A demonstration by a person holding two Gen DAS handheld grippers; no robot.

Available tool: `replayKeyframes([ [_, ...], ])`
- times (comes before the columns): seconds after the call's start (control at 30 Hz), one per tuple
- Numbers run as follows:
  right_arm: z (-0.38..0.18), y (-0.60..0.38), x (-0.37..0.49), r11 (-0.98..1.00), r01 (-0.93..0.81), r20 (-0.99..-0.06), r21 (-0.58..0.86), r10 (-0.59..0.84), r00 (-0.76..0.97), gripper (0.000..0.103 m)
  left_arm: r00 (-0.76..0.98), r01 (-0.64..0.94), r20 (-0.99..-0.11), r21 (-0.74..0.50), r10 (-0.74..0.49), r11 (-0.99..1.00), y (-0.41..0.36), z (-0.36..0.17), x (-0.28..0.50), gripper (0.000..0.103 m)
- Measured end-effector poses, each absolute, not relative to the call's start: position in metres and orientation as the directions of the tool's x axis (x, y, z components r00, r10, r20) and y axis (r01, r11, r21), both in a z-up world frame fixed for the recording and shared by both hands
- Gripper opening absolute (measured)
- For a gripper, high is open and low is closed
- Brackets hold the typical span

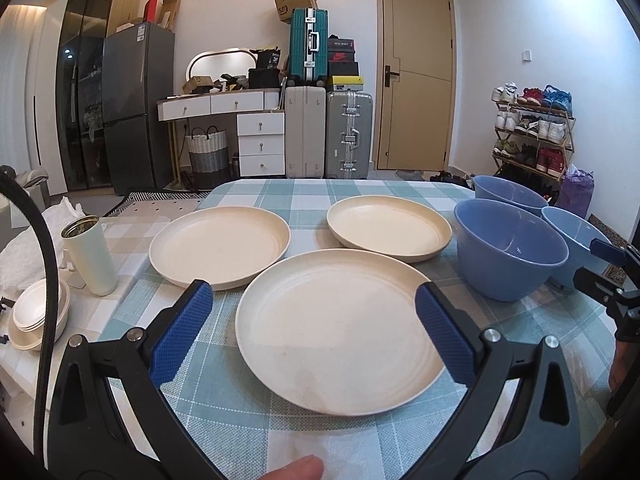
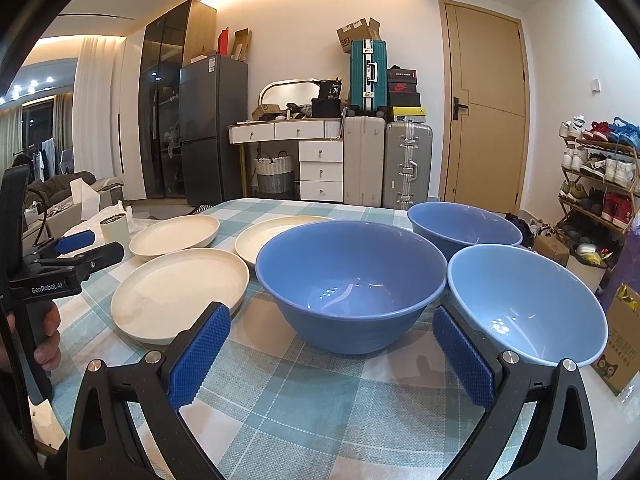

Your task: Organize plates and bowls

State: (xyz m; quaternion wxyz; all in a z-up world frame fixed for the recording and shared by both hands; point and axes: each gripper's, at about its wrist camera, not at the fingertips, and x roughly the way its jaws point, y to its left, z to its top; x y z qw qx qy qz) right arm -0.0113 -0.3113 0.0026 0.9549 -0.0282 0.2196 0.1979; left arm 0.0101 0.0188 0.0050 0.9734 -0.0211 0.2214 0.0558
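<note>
So far nothing is gripped: the blue-padded fingers (image 1: 182, 330) of the left gripper (image 1: 312, 300) are spread wide, hovering either side of the nearest cream round plastic plate (image 1: 340, 332) without touching it, and the right gripper (image 2: 332, 344) is just as wide apart in front of the nearest deep blue plastic bowl (image 2: 351, 280). Three cream plates and three blue bowls lie singly on the green-and-white checked tablecloth (image 2: 320, 400), plates left, bowls right, none stacked. It looks like the very start; each tool seems lined up to close on a near rim and lift. Both are held low and level, pointing across the table; a thumb tip (image 1: 296, 468) shows under the left one
</note>
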Motion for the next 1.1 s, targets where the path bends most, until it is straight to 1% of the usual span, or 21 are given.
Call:
replayKeyframes([
  [0.2,0.013,-0.301,-0.005,0.917,-0.396,-0.448,0.033,0.368,0.815,0.103,0.886,-0.124,-0.453,-0.018,0.103,0.992,0.025,0.007,0.011,0.101],
  [0.37,0.023,-0.285,0.001,0.898,-0.438,-0.458,0.032,0.403,0.792,0.103,0.882,-0.137,-0.462,-0.053,0.097,0.989,0.038,0.014,0.012,0.101],
  [0.7,0.05,-0.234,0.029,0.852,-0.521,-0.499,0.05,0.473,0.726,0.103,0.86,-0.222,-0.487,-0.084,0.154,0.971,0.073,0.033,0.012,0.101],
  [1.1,0.069,-0.169,0.07,0.808,-0.581,-0.518,0.095,0.538,0.664,0.103,0.832,-0.282,-0.528,-0.14,0.17,0.949,0.138,0.049,0.025,0.101],
])
